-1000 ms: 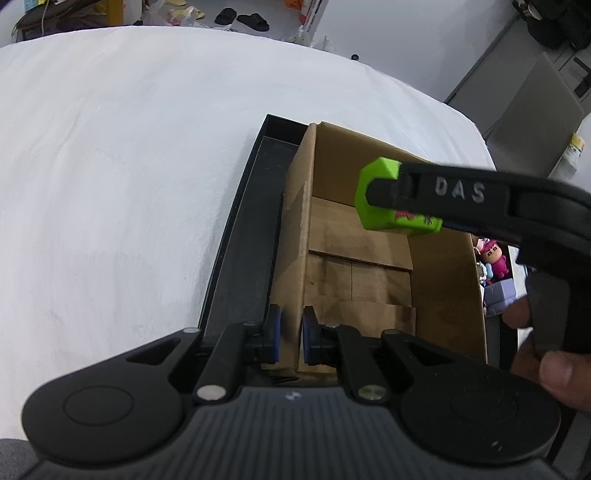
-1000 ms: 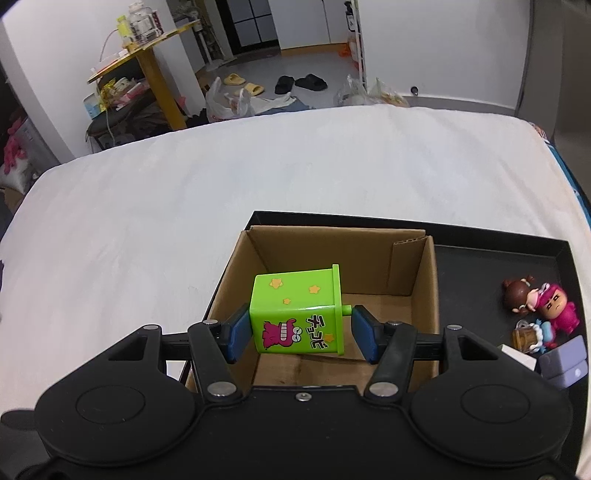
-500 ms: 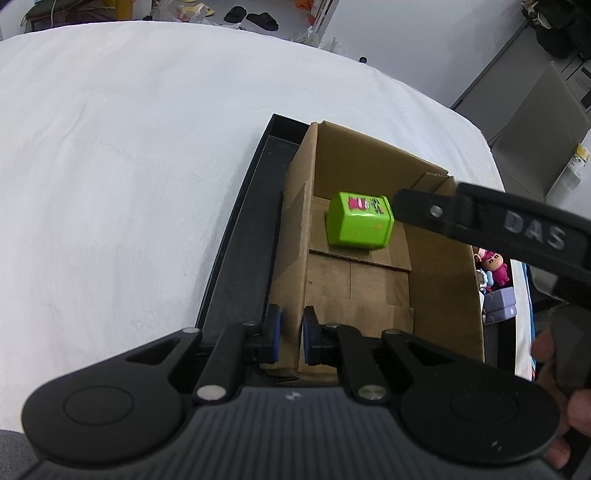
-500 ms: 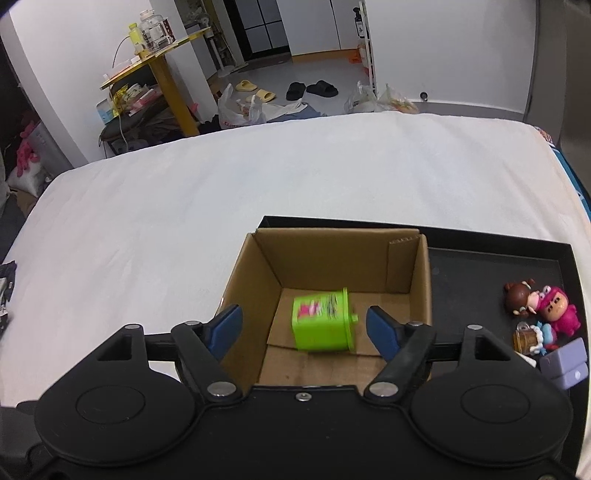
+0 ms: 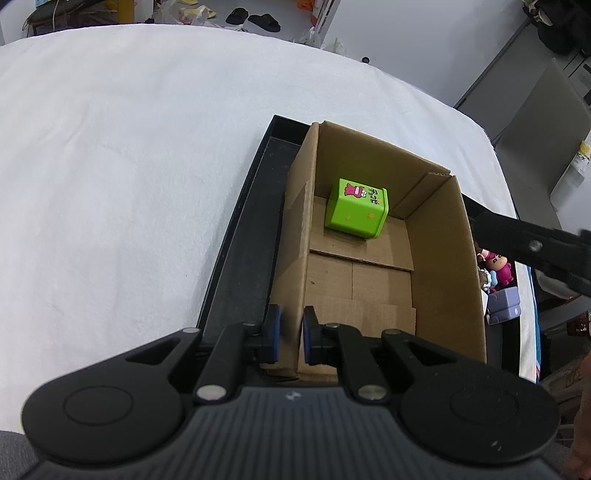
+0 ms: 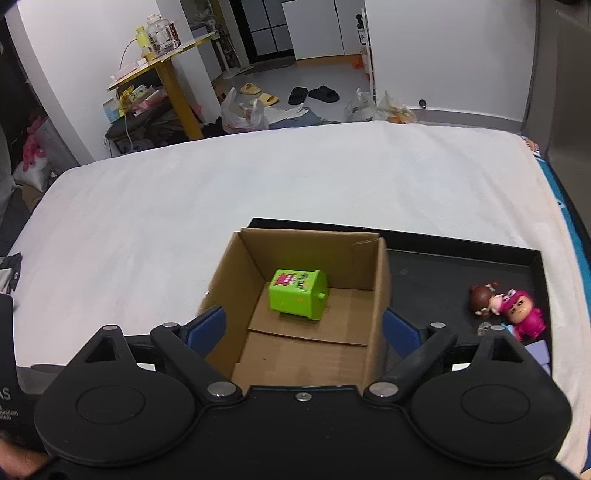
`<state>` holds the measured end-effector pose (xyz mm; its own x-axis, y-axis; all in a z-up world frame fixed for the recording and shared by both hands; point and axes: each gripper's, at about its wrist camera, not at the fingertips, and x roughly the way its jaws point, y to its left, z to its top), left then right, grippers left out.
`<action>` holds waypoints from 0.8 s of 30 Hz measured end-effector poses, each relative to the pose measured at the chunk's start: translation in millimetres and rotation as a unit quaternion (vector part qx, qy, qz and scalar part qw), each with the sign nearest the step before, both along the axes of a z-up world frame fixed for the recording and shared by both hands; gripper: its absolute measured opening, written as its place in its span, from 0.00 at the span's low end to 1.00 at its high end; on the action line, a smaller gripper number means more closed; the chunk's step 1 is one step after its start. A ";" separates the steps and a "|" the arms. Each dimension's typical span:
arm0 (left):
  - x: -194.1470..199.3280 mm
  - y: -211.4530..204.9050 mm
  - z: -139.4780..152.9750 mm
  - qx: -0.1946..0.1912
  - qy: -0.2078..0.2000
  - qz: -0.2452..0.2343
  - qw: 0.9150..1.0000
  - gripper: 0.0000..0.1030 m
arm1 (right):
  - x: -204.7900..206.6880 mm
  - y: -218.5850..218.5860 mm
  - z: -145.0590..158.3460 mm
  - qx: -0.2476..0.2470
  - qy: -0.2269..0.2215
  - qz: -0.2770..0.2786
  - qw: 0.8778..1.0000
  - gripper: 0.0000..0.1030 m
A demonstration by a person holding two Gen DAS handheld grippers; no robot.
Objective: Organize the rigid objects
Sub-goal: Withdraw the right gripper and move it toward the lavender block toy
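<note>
Cardboard box (image 6: 373, 306) on black tray (image 6: 461, 269), white cloth bench (image 6: 221, 199); boxy glossy green toy bin (image 6: 298, 294) inside, far-left. Left gripper (image 5: 290, 334) jaws pinching near box wall; right gripper (image 6: 303, 332) jaws spread wide.

A lived-in home room, by the look of the floor beyond the white-covered table (image 6: 258, 192): slippers (image 6: 314, 94) and yellow sandals (image 6: 258, 94) left about, plastic bags (image 6: 240, 114), a cluttered yellow side table (image 6: 162, 66) with bottles (image 6: 155, 35), dark-framed doors (image 6: 269, 29) behind. Toy figurines (image 6: 506, 306) on a black tray (image 6: 443, 266).
</note>
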<state>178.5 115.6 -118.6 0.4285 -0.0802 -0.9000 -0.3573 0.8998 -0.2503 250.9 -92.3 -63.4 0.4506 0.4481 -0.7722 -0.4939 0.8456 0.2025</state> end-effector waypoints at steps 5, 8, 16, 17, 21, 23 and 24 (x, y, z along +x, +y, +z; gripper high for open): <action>0.2 0.0 0.6 -0.001 0.000 -0.003 1.000 0.10 | -1.1 -10.1 2.4 0.000 -0.005 0.003 1.000 0.99; 0.3 0.4 0.2 -0.001 0.001 -0.003 1.000 0.10 | -2.4 -16.6 2.5 -0.006 -0.011 0.005 1.000 1.00; 0.6 -0.9 -0.1 0.004 0.000 -0.002 1.000 0.10 | -1.8 -38.7 3.7 -0.017 -0.005 0.008 1.000 1.00; 0.7 -1.0 -0.1 0.004 0.001 -0.002 1.000 0.10 | -1.4 -43.4 5.3 -0.015 -0.005 0.007 1.000 1.00; 0.9 -2.6 0.1 0.008 0.002 0.000 1.000 0.10 | -0.3 -62.0 9.9 -0.007 -0.006 0.005 1.000 1.00; 1.2 -4.0 0.4 0.011 0.002 0.000 1.000 0.10 | -0.3 -72.6 10.7 -0.006 -0.009 0.002 1.000 1.00; 1.4 -4.3 0.4 0.012 0.003 0.000 1.000 0.10 | -0.3 -76.6 10.5 -0.006 -0.010 0.001 1.000 1.00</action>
